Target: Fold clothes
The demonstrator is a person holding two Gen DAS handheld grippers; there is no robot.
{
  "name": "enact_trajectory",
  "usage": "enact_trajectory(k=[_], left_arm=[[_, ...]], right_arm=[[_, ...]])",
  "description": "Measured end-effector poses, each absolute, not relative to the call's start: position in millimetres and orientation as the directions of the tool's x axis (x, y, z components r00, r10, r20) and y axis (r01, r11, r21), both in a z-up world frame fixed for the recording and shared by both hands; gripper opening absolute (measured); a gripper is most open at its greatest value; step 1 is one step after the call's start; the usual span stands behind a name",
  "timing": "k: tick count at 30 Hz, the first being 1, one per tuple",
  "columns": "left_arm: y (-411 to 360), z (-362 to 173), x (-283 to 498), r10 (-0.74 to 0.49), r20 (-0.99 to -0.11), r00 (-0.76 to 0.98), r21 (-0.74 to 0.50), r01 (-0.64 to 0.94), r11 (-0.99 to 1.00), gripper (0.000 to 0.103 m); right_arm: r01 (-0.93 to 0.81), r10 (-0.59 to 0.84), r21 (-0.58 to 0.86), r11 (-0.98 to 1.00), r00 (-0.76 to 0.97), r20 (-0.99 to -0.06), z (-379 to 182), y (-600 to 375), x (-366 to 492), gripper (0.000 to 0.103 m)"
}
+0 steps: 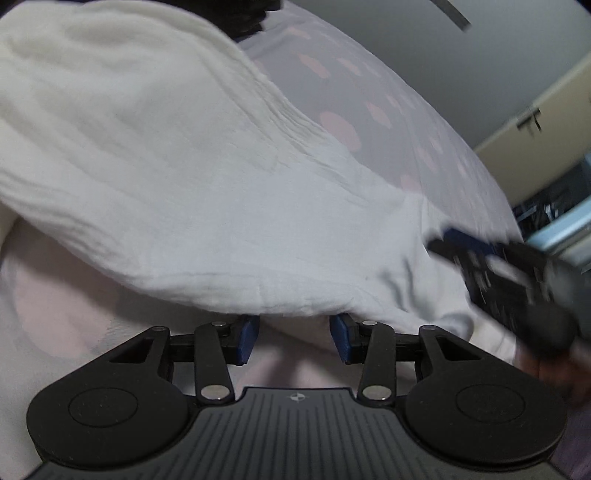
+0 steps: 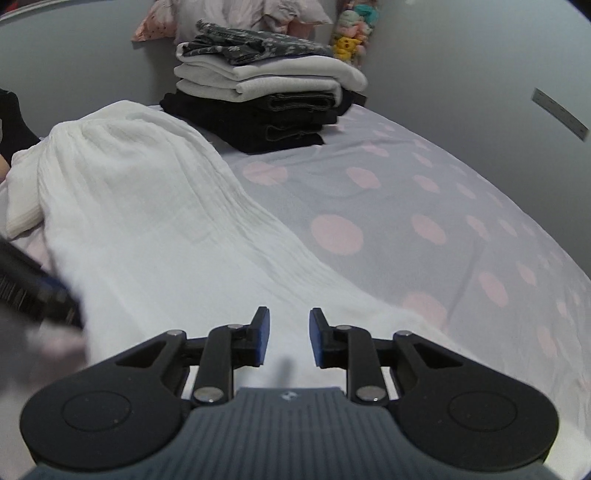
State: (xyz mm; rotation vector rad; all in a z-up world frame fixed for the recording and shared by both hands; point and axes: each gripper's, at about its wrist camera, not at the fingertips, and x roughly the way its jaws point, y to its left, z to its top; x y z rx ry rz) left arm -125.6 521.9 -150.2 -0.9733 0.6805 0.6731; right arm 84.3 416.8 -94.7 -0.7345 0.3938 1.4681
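- White garment (image 2: pixel 147 221) is lying stretched out along the bed (image 2: pixel 424 192), its near end reaching down to both grippers.
- Right gripper (image 2: pixel 289 338) is hovering over the garment's near end with its jaws standing narrowly apart; nothing is sitting between the blue pads (image 2: pixel 263 339), and no cloth is being pinched.
- Left gripper (image 1: pixel 295 339) is pointing at the garment's lower edge, jaws about half open, pad tips tucked just under the hanging hem; I cannot tell whether they are touching it.
- Each gripper is showing blurred at the edge of the other's view.
- Bed's sheet is looking pale with pink dots.
- Stack of folded clothes (image 2: pixel 266 92) is resting at the bed's far end, dark items below, grey above.
- Plush toys (image 2: pixel 351 33) are hanging against the wall behind the stack.
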Motion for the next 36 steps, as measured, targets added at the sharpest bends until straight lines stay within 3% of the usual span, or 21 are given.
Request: enact_trajectory(k=[1,4,6,9,12,18,26,31,33,36], left_arm=[[524,-151,-126,0.197,-0.771,0.605,-0.507,-0.771,0.386,0.032],[523,-157,-123,0.191,-0.805,0.561,-0.475,-0.803,0.360,0.009],[522,-158,-123,0.204,-0.812,0.546,-0.461,-0.816,0.349,0.006],[524,-155,-122,0.204,-0.810,0.549,-0.469,-0.817,0.336,0.006],[524,-150,-121,0.203,-0.804,0.558,-0.480,-0.812,0.331,0.006],[520,-139,-116,0.221,-0.802,0.555,-0.471,-0.815,0.338,0.006],[519,-129,-110,0.231,-0.791,0.567,-0.473,-0.806,0.356,0.006],[520,-132,-115,0.220,-0.785,0.579,-0.493,-0.799,0.345,0.006],[520,-131,-117,0.220,-0.781,0.585,-0.501,-0.797,0.338,0.006],[521,-130,-119,0.223,-0.773,0.594,-0.514,-0.792,0.331,0.006]], right_arm=[[-0.979,0.750,-0.196,-0.047,0.095,-0.655,-93,408,87,0.026],[-0.978,0.737,-0.207,-0.014,0.130,-0.663,-91,382,98,0.028],[-0.974,0.724,-0.224,0.038,0.181,-0.666,-91,365,111,0.029],[-0.974,0.701,-0.163,0.159,0.228,-0.675,-92,337,139,0.029],[-0.980,0.719,-0.012,0.198,0.154,-0.677,-90,311,148,0.030],[-0.994,0.752,0.054,-0.097,-0.109,-0.651,-97,307,85,0.029],[-0.964,0.703,-0.027,-0.265,-0.175,-0.690,-133,352,19,0.034],[-0.967,0.745,-0.126,-0.222,-0.085,-0.661,-147,380,3,0.042],[-0.964,0.772,-0.192,-0.186,-0.023,-0.635,-150,389,-2,0.049],[-0.965,0.767,-0.186,-0.184,-0.023,-0.641,-153,399,1,0.051]])
